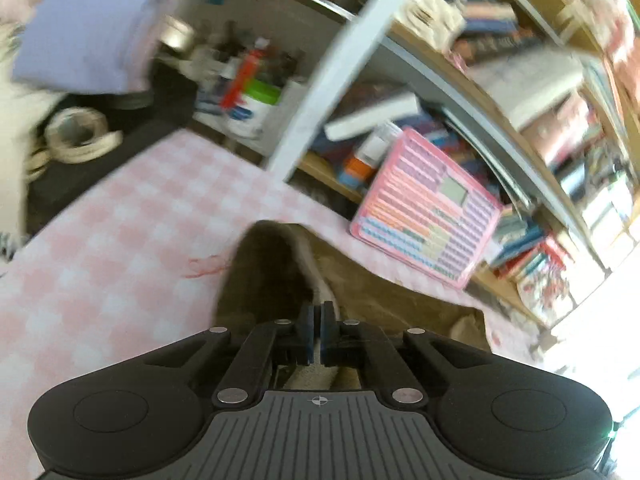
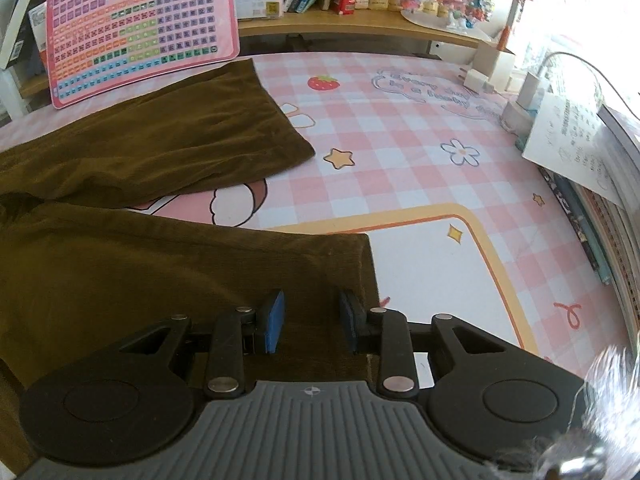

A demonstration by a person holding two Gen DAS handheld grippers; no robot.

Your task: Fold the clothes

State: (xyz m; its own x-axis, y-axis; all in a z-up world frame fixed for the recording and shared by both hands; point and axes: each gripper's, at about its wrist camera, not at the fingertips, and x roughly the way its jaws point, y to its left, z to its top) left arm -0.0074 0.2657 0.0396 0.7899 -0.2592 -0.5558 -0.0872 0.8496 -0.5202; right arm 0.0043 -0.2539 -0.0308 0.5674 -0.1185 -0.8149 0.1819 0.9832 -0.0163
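Brown trousers point(image 2: 160, 264) lie on the pink checked table cover point(image 2: 400, 140), both legs pointing right; the far leg point(image 2: 180, 132) lies flat. My right gripper point(image 2: 312, 320) sits over the near leg's hem, its blue pads apart with flat cloth between them and no visible pinch. In the blurred left wrist view, my left gripper point(image 1: 318, 332) is shut on an edge of the trousers point(image 1: 264, 276). That cloth rises in a peak before the jaws, and its white lining point(image 1: 322, 284) shows.
A pink toy keyboard board point(image 2: 140, 28) leans against the bookshelf point(image 2: 360, 28) behind the far leg. Chargers point(image 2: 476, 80), a written sheet point(image 2: 568, 148) and stacked books line the right edge. A white shelf post point(image 1: 336, 68) and jars point(image 1: 252, 108) stand beyond the table.
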